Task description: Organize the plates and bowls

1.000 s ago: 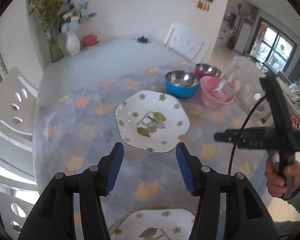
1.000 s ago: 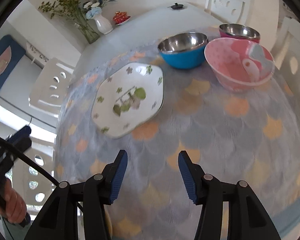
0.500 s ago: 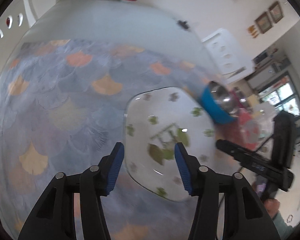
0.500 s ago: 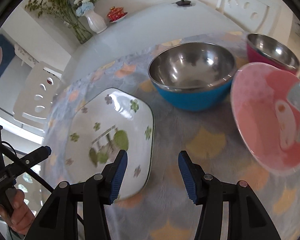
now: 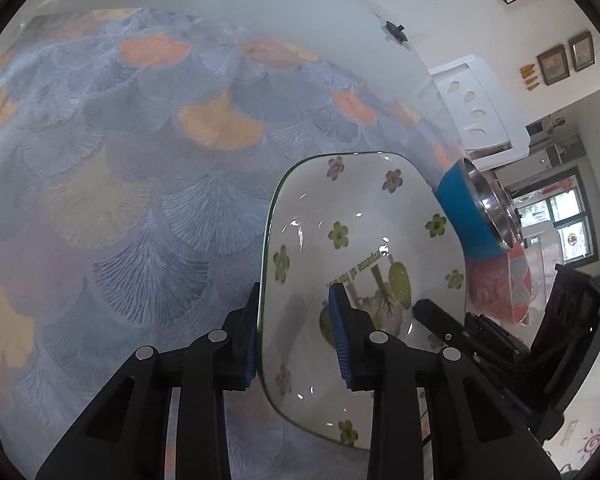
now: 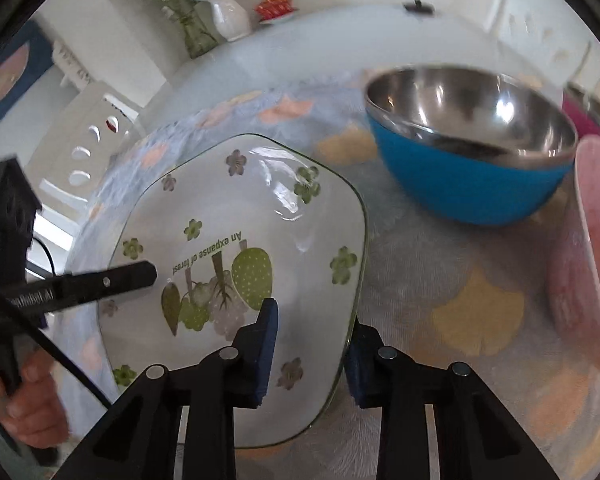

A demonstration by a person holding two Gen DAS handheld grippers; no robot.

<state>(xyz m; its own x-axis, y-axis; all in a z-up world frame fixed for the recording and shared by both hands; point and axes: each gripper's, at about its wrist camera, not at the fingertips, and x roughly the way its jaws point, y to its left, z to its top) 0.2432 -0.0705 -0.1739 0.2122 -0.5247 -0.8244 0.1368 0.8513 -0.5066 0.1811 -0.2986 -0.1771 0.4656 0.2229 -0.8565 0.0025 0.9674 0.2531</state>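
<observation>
A white squarish plate (image 5: 360, 220) (image 6: 240, 208) with green leaf and flower prints lies on the fan-patterned tablecloth (image 5: 140, 200). My left gripper (image 5: 296, 336) straddles the plate's left rim, one pad outside and one on the inner wall, with its jaws closing onto it. My right gripper (image 6: 312, 344) straddles the opposite rim the same way, also closing. In the right wrist view, the left gripper's black finger (image 6: 132, 276) reaches over the plate, and a hand (image 6: 24, 400) holds it. A blue steel-lined bowl (image 6: 468, 192) and a pink bowl (image 6: 596, 260) stand beside the plate.
A magenta bowl (image 6: 580, 112) sits behind the pink one. At the table's far end stand a white vase of flowers (image 6: 230, 20) and a red ornament (image 6: 274, 6). White chairs (image 5: 476, 108) (image 6: 96, 136) stand at the table's sides.
Both grippers came down and in toward the plate from either side. Their jaws, wide a moment ago, have narrowed onto its opposite rims. The left gripper also rolled.
</observation>
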